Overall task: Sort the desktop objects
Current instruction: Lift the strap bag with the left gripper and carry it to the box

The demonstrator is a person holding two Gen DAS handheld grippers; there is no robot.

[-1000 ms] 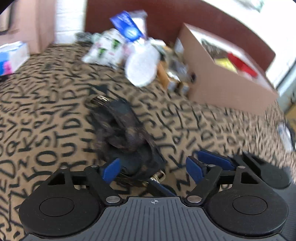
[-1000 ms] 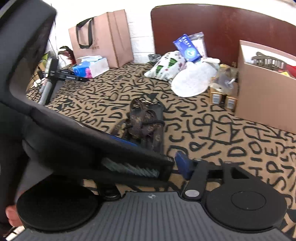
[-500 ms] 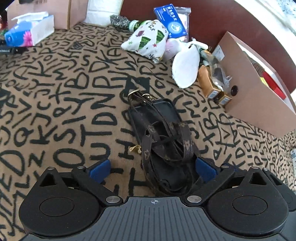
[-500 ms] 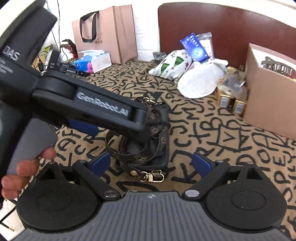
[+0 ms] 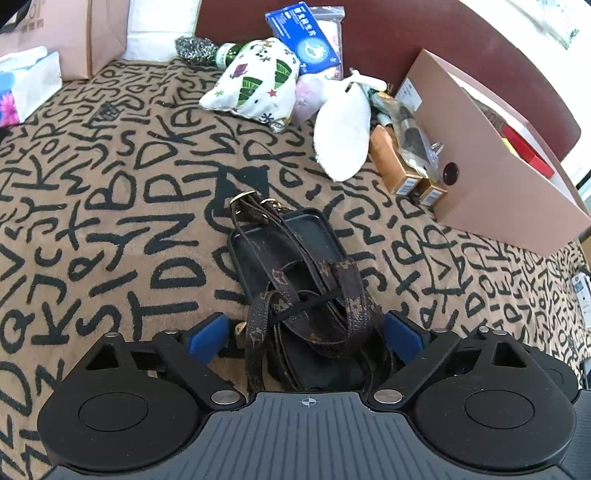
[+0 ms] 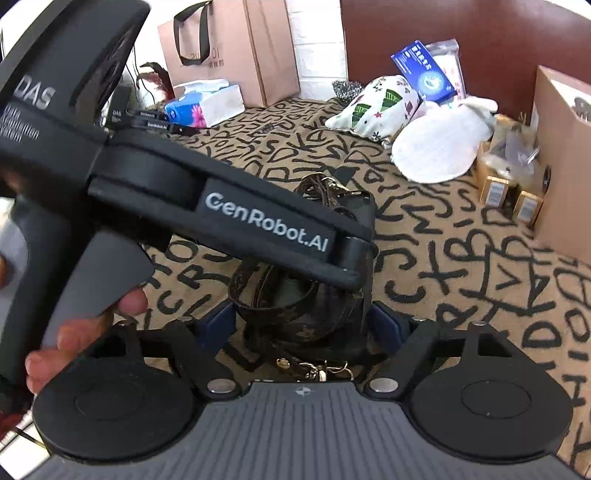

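A black phone case [image 5: 295, 243] with a brown patterned strap [image 5: 314, 295] bundled on it lies on the letter-print cloth. My left gripper [image 5: 304, 334] is open, its blue pads either side of the case's near end. My right gripper [image 6: 301, 326] is open too, straddling the strap bundle [image 6: 291, 302] from the other side. The left gripper's body [image 6: 221, 214] crosses the right wrist view and hides much of the case.
A pink cardboard box [image 5: 491, 177] stands at the right. A white mitt [image 5: 343, 133], printed pouch [image 5: 255, 81], blue packet [image 5: 303, 33] and small gold boxes [image 5: 402, 170] lie behind. A tissue pack [image 6: 207, 105] and paper bag [image 6: 229, 48] are far left.
Both grippers have come in around the case and strap. The left gripper's fingers opened wider and now frame the case's near end. The case has not moved.
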